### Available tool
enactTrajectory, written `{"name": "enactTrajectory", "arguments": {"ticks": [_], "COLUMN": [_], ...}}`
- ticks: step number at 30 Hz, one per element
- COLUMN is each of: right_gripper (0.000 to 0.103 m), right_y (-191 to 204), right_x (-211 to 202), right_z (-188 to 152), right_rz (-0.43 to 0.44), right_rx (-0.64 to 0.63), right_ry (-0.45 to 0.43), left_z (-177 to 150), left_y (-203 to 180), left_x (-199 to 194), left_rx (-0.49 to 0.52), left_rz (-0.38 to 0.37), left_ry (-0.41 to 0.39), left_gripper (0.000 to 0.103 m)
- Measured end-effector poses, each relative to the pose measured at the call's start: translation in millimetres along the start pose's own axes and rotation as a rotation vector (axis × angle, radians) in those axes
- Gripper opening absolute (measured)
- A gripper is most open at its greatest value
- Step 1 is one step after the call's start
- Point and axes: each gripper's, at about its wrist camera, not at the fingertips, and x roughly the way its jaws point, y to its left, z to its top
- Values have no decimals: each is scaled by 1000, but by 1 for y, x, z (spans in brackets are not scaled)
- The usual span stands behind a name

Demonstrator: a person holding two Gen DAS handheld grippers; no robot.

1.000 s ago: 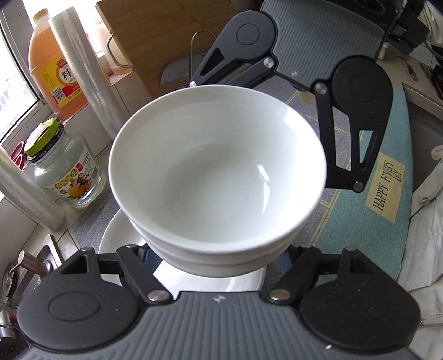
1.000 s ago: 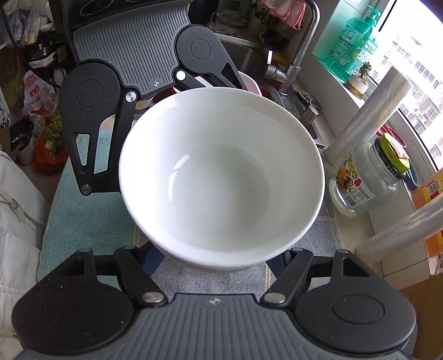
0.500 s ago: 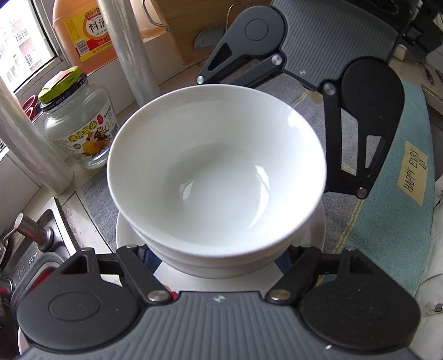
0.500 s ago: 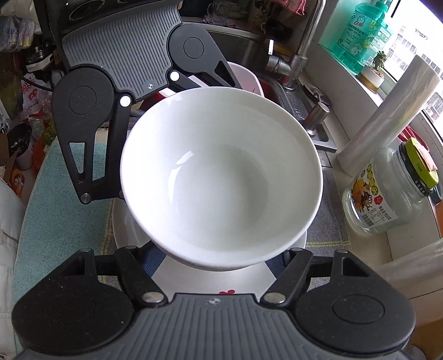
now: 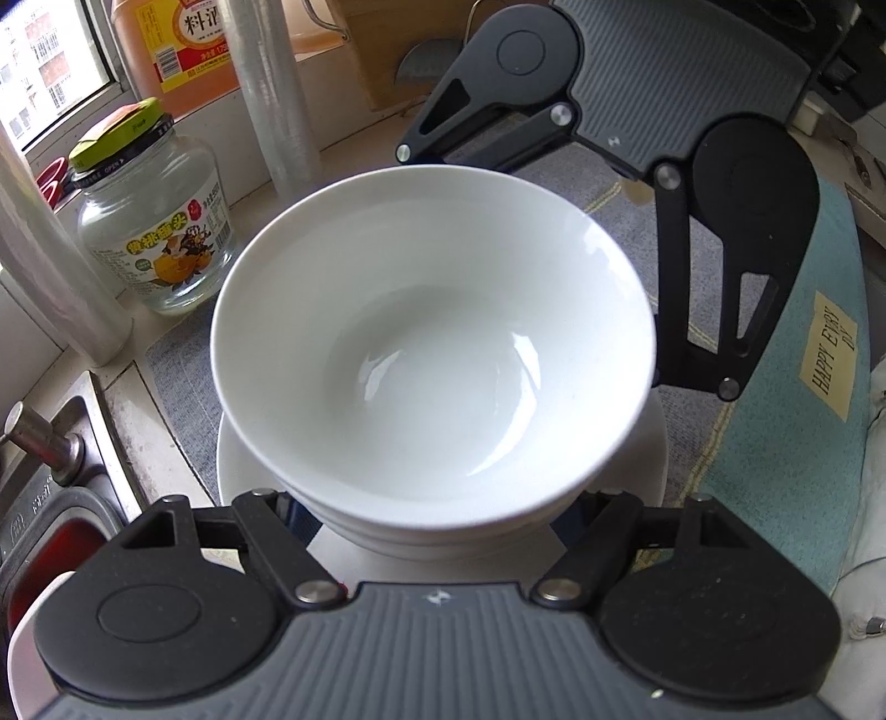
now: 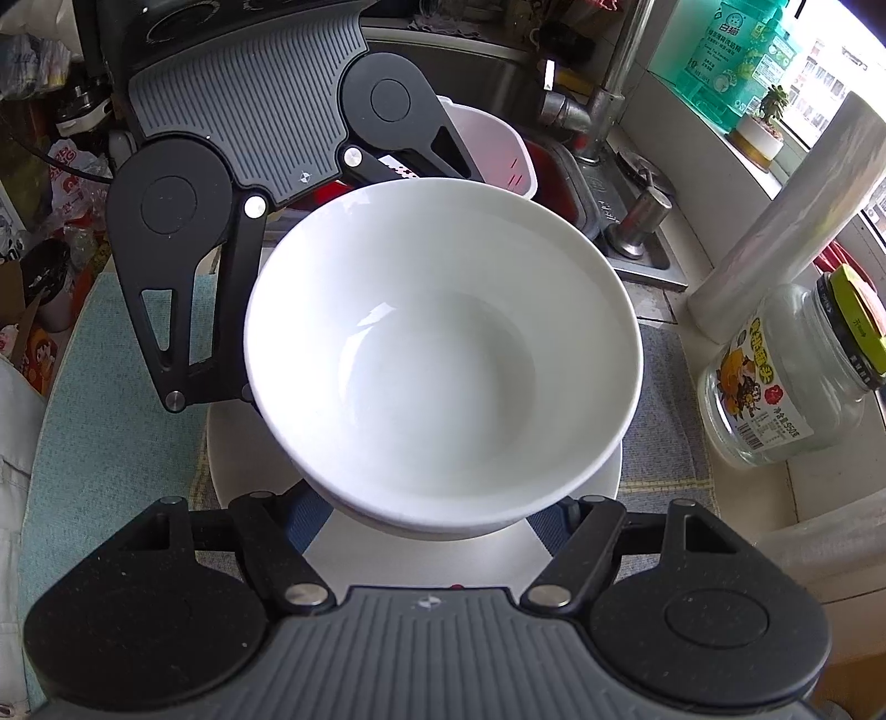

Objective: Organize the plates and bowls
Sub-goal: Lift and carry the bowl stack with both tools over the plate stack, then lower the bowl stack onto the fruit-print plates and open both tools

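Jaws of both grippers stand closed in on the stack of white bowls [image 5: 432, 354] from opposite sides: the left gripper [image 5: 437, 520] clamps the stack from the sink end, the right gripper [image 6: 437, 509] from the other, and each shows in the other's camera across the rim. Only the blue inner faces of the fingers peek out beside the bowls; the pads themselves are hidden under the rim, so the exact contact cannot be seen. Two rims are plain below the top bowl, though how many bowls are nested is hard to tell. The stack sits over a white plate [image 5: 243, 465], and whether its foot touches the plate is covered. A small red mark on the plate near the right gripper is too small to make out. The plate lies on a grey mat [image 5: 183, 354] next to a teal mat [image 5: 786, 443] with a yellow label. Beside them are a glass jar [image 5: 155, 221] with a green lid, a roll of cling film [image 6: 786, 221], an orange bottle [image 5: 183, 50], a steel sink [image 6: 637, 221] with a tap, and a window.
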Motion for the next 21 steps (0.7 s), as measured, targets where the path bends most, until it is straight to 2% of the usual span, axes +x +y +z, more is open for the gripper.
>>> {"name": "enactTrajectory", "arguments": {"ticks": [12,15,18,21], "right_gripper": [81,89,101,103], "right_y": [-3,-1,4,9], "right_x": [4,3,3,-2], "right_z": [-1,-1,-1,-2], "right_rz": [-20,-14,-36,-48], "right_rx": [20,26,7,5], "right_ry": [4,-4,-6,-17], "left_z": [-1,-1,-5,-9], "left_y": [8,6,-3,-9], "left_x": [3,3,-3,-12], "left_rx": [-24,-23,30,35], "left_rz": [-7,-3,56,94], "left_ry": [-9,-12,-42,-78], "left_gripper": [80,81,93,94]}}
